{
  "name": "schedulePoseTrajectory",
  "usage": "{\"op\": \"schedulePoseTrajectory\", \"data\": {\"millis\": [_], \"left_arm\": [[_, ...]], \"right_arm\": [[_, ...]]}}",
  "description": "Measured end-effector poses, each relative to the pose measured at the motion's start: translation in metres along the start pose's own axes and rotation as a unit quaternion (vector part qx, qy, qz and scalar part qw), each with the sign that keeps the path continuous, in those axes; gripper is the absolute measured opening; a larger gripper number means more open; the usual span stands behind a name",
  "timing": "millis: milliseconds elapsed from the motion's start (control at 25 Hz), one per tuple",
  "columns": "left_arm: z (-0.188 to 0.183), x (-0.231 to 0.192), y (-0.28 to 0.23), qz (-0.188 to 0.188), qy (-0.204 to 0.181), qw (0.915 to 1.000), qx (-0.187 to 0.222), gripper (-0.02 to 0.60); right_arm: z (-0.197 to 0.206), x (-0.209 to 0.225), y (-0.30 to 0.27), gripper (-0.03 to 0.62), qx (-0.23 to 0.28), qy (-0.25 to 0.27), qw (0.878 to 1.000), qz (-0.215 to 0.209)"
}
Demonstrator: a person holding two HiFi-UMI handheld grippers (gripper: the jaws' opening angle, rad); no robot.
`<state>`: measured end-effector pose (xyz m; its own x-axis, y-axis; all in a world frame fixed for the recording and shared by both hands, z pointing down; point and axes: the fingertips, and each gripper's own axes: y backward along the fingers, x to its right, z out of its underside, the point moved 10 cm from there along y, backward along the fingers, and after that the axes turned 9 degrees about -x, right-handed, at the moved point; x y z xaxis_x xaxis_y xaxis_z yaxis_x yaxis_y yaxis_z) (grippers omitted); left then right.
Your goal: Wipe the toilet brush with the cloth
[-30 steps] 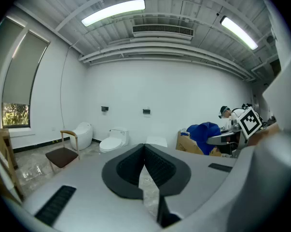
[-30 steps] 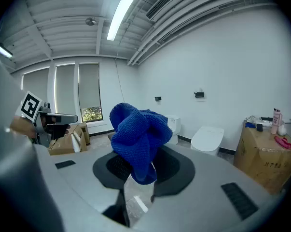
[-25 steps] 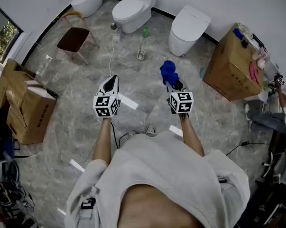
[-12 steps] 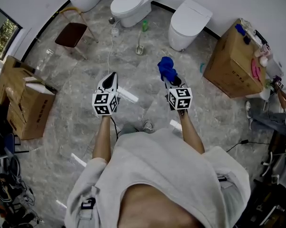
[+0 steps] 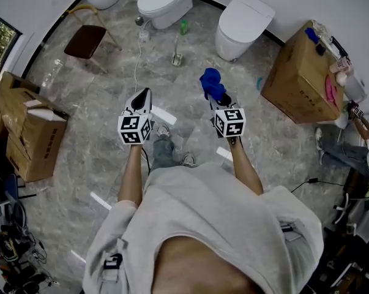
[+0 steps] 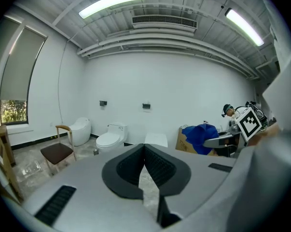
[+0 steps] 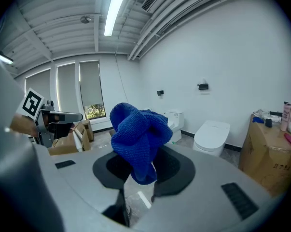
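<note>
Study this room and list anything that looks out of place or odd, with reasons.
A thin cable trails loose across the floor from near the middle toilet, a likely trip hazard. The cardboard box at left sits open, flaps splayed.

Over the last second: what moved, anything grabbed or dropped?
Nothing taken or let go. The person's leg has swung into the head view between the arms, so a step is under way, and the toilets have slid toward the top of that view. Unchanged: right gripper shut on the blue cloth, left gripper shut and empty, toilet brush standing untouched near the toilets.
</note>
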<state>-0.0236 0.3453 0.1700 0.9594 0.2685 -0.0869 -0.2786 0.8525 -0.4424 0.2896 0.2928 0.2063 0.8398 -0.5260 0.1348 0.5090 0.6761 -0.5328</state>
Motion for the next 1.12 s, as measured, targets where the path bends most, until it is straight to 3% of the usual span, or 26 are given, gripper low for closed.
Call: {"op": "schedulePoseTrajectory", "data": {"millis": [800, 1120], "left_arm": [[-0.083, -0.165, -0.164, 0.064, 0.003, 0.9978, -0.014, 0.018], [-0.100, -0.212, -0.217, 0.093, -0.009, 0.9953, -0.023, 0.018]], "right_arm": [[-0.118, 0.005, -0.176, 0.115, -0.020, -0.023, 0.998, 0.046], [-0.141, 0.005, -0.228, 0.115, -0.023, -0.030, 0.997, 0.061]]}}
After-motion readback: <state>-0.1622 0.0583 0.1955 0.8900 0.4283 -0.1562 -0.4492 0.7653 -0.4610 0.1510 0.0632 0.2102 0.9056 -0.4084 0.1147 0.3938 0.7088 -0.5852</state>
